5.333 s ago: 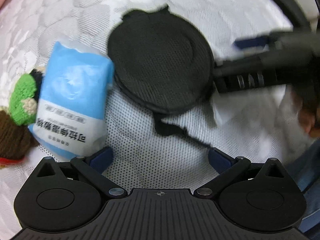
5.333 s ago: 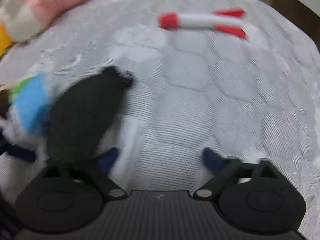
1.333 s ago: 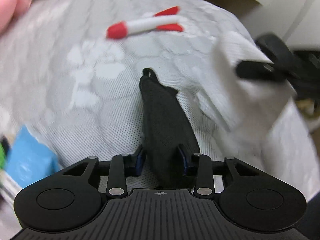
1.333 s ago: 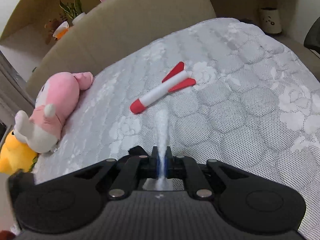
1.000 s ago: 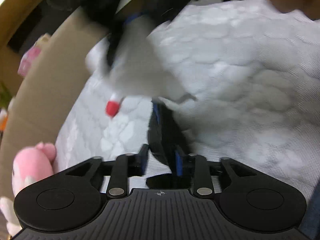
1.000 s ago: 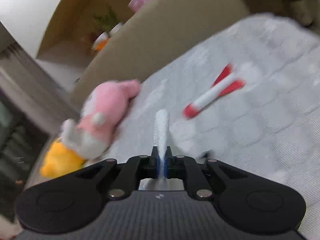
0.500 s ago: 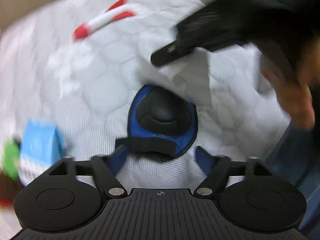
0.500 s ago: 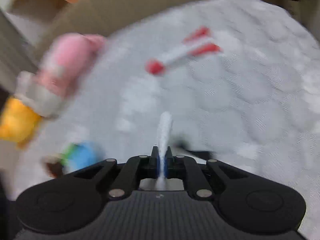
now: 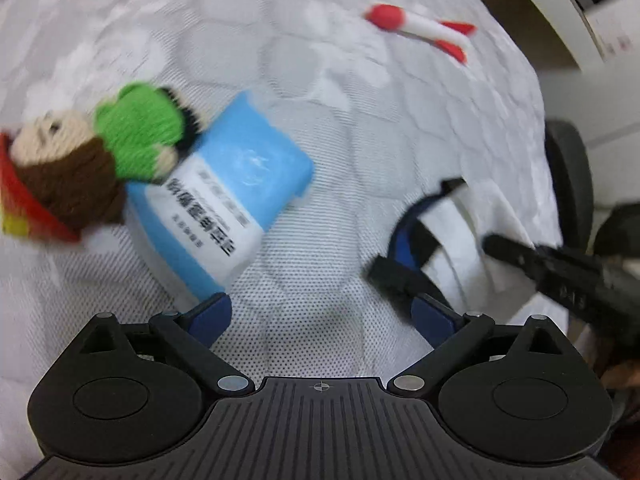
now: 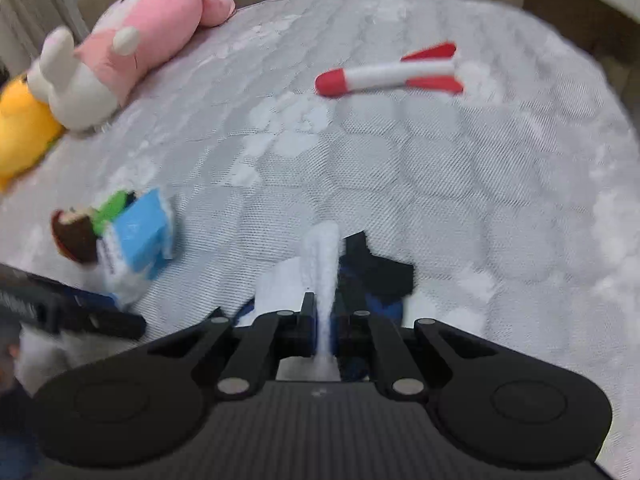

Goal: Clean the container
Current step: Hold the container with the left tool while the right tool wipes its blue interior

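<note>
**On the bed, the case lies free; wiping is unfinished**

Across the quilted mattress [image 10: 460,184], the black-and-blue container [image 9: 404,256] lies open beside the left gripper [image 9: 320,316], whose jaws have just spread wide, empty. The right gripper [image 10: 324,328] pinches a white tissue [image 10: 320,264] over it; I judge more wiping remains.

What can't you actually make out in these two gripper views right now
- Case, left view: mostly hidden under the tissue; its inside unseen.
- Case, right view: partly behind the right gripper and tissue.
- Pack print, left view: motion-blurred, unreadable.
- Yellow plush, right view: cut off by left edge.
</note>
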Tool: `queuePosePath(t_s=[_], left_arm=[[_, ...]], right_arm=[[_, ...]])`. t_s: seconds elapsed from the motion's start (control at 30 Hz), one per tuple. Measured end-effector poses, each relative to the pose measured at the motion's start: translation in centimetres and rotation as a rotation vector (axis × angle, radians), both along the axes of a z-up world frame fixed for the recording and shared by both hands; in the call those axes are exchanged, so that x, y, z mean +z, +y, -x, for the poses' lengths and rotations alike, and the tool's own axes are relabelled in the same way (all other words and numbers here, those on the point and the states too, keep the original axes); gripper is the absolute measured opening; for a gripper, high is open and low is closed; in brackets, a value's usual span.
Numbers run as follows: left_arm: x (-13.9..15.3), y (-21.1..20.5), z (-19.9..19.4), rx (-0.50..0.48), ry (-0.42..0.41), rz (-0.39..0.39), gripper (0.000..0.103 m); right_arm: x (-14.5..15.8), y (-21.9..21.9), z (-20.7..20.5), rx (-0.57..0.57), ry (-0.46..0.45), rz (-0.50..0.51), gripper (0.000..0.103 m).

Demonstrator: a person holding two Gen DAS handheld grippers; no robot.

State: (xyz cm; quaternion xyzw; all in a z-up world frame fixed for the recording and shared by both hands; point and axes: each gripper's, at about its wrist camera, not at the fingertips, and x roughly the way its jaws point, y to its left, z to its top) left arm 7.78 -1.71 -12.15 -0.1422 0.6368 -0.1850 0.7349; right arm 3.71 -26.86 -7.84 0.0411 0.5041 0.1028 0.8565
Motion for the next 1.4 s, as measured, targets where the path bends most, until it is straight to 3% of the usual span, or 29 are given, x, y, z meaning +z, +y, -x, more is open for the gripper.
queuePosePath(t_s=[0.13,0.17,0.2,0.3,0.4,0.5,0.6,0.67,0.73,0.8,0.83,0.87,0.9,1.0,1.07,1.17,1.27,1.33,1.4], left_arm=[[-0.2,1.1,-1.0,0.052,0.016,0.061,0.1],[0.2,1.3,-1.0,0.053,-0.004,0.072,0.1],[0.7,1.5,-1.1,0.054,-0.025,0.082,0.1],[2.9,2.3,-0.9,0.053,-0.169,0.055,0.101],[4.4,3.4,-1.0,0.088,-0.282,0.005,0.103],[3.8,3.4,-1.5,0.094,-0.273,-0.102,0.103],[2.3,1.4,-2.3,0.001,-0.244,-0.177,0.103],[1.6,-0.4,-2.5,-0.104,-0.268,-0.257,0.103],[0.6,-2.5,-2.6,-0.208,-0.308,-0.362,0.103],[-0.4,-3.9,-2.3,-0.246,-0.338,-0.418,0.102],[-0.7,-4.4,-2.1,-0.266,-0.342,-0.427,0.098],[-0.8,-4.8,-1.7,-0.29,-0.346,-0.433,0.078],[-0.6,-5.3,-1.3,-0.319,-0.354,-0.421,0.069],[0.4,-5.8,-0.1,-0.396,-0.332,-0.175,0.072],[0.5,-6.4,0.3,-0.435,-0.306,-0.076,0.075],[0.4,-6.7,0.6,-0.435,-0.319,-0.126,0.092],[0.0,-5.0,0.1,-0.339,-0.256,-0.158,0.095],[0.1,-3.9,0.1,-0.288,-0.219,-0.16,0.097],[0.2,-3.3,0.3,-0.267,-0.202,-0.17,0.098]], right_arm=[[0.2,2.3,0.2,0.106,-0.002,0.044,0.034],[0.1,3.4,0.5,0.147,-0.005,0.078,0.034],[-0.1,4.4,0.7,0.185,-0.007,0.112,0.033],[-0.3,6.5,1.3,0.248,-0.057,0.198,0.005],[-0.3,5.5,0.4,0.176,-0.067,0.043,0.005],[-1.1,3.9,-0.6,0.089,-0.039,-0.079,0.005],[-1.0,1.7,-1.1,0.013,-0.049,-0.219,0.005],[-0.7,0.1,-1.0,-0.041,-0.068,-0.306,0.006],[-0.7,-1.0,-1.0,-0.082,-0.085,-0.356,0.006],[-0.8,-1.7,-0.9,-0.106,-0.087,-0.373,0.006],[-0.9,-2.0,-0.9,-0.116,-0.088,-0.376,0.006],[-1.0,-2.3,-0.9,-0.126,-0.092,-0.376,0.006],[-1.0,-2.5,-0.9,-0.134,-0.099,-0.381,0.006],[-0.7,-2.9,-0.9,-0.15,-0.121,-0.427,0.006],[-0.3,-3.1,-0.7,-0.162,-0.135,-0.476,0.006],[0.4,-3.1,-0.4,-0.166,-0.156,-0.597,0.006],[1.1,-1.8,-0.4,-0.071,-0.166,-0.677,0.006],[0.4,-0.2,-0.6,-0.02,-0.115,-0.625,0.006],[-0.8,1.3,-0.8,0.003,-0.048,-0.5,0.006]])
